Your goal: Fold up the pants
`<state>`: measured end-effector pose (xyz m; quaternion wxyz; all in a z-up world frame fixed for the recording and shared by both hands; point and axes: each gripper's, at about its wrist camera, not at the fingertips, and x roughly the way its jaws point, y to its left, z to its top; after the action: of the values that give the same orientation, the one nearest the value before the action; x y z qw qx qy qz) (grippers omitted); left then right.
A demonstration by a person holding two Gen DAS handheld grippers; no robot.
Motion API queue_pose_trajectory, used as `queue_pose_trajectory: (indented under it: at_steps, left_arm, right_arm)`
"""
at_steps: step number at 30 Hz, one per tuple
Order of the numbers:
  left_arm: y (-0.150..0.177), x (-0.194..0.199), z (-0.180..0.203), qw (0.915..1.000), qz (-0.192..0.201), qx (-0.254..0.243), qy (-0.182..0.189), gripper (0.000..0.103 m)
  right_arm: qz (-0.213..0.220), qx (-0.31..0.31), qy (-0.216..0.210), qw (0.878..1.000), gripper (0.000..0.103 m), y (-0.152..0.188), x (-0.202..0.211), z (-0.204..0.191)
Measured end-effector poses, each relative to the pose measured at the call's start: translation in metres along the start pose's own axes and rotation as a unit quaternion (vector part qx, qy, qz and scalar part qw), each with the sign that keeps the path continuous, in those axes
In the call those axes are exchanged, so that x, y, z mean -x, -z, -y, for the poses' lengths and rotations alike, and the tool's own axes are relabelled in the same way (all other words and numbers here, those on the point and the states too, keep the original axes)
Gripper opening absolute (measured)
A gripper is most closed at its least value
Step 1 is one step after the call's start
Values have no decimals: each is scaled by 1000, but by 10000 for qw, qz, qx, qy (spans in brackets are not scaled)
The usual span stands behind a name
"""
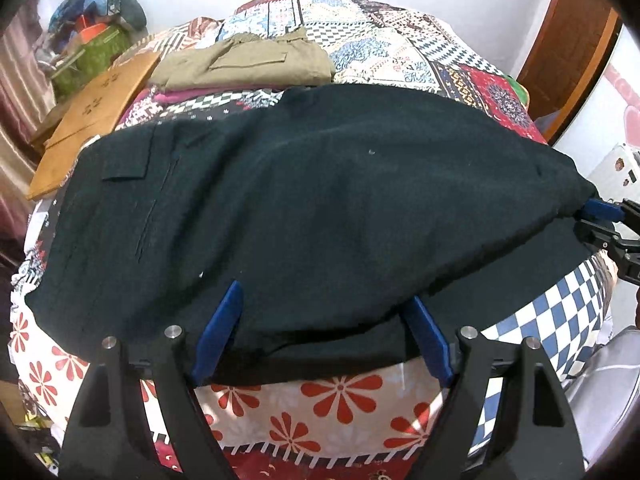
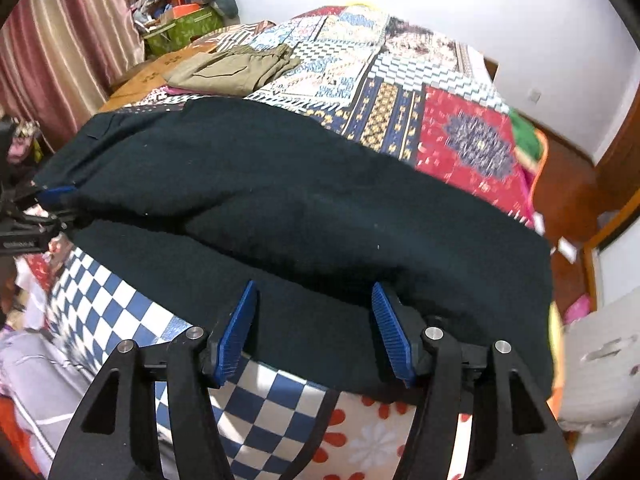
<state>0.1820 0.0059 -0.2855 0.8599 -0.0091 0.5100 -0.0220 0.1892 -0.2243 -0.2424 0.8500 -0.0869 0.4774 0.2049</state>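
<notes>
Dark, almost black pants lie folded lengthwise across the patchwork bed, with a flapped pocket at the left end. They also show in the right wrist view. My left gripper is open, its blue pads on either side of the pants' near edge. My right gripper is open, its blue pads astride the near edge further right. It also shows in the left wrist view, at the pants' right end. The left gripper shows at the left edge of the right wrist view.
A folded khaki garment lies on a pink one at the back of the bed. Brown flat boards and a green box with piled clothes stand at the back left. A curtain hangs left; a wooden door frame is right.
</notes>
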Motion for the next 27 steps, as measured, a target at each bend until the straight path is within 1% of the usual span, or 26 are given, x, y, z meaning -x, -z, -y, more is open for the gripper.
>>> queue_pose_trajectory:
  at_steps: [3, 6, 7, 9, 14, 15, 17, 18, 22, 24, 25, 26, 27]
  left_arm:
    - [-3, 3, 5, 9999, 56, -51, 79, 80]
    - [-6, 6, 8, 9994, 125, -79, 304, 80]
    - [-7, 6, 9, 9994, 146, -101, 283, 80]
    - [-9, 4, 11, 9994, 161, -132, 264, 79]
    - [-14, -1, 11, 9993, 153, -63, 349, 77]
    - [-15, -1, 12, 9992, 158, -73, 360, 74]
    - [-17, -2, 13, 9986, 116, -82, 517, 63]
    - [-18, -3, 13, 9980, 63, -62, 619, 57]
    - [-22, -7, 18, 9980, 73, -89, 627, 54]
    - [-23, -8, 18, 9978, 71, -88, 659, 51]
    - [-23, -8, 18, 9976, 77, -84, 686, 49]
    - [-23, -8, 18, 9974, 79, -76, 707, 48]
    - [-23, -7, 18, 9974, 86, -77, 713, 47]
  right_arm:
    - [74, 263, 194, 9994, 56, -1, 3, -8]
    - [125, 563, 352, 9977, 56, 0, 4, -18]
    - [137, 610, 389, 9973, 56, -1, 3, -19]
    - [162, 658, 415, 9968, 56, -3, 0, -19]
    - [213, 703, 400, 9965, 56, -16, -10, -18]
    - [208, 755, 398, 9961, 56, -19, -13, -20]
    - [199, 870, 404, 9952, 56, -22, -17, -24]
    - [198, 924, 392, 9948, 54, -23, -17, -26]
    - [145, 1154, 295, 9928, 46, -23, -18, -32]
    - [73, 1060, 59, 9943, 33, -24, -20, -28]
    - [38, 918, -156, 9956, 29, -25, -21, -24]
    - [15, 819, -289, 9962, 23, -25, -22, -21]
    - [5, 720, -395, 9966, 20, -25, -23, -20]
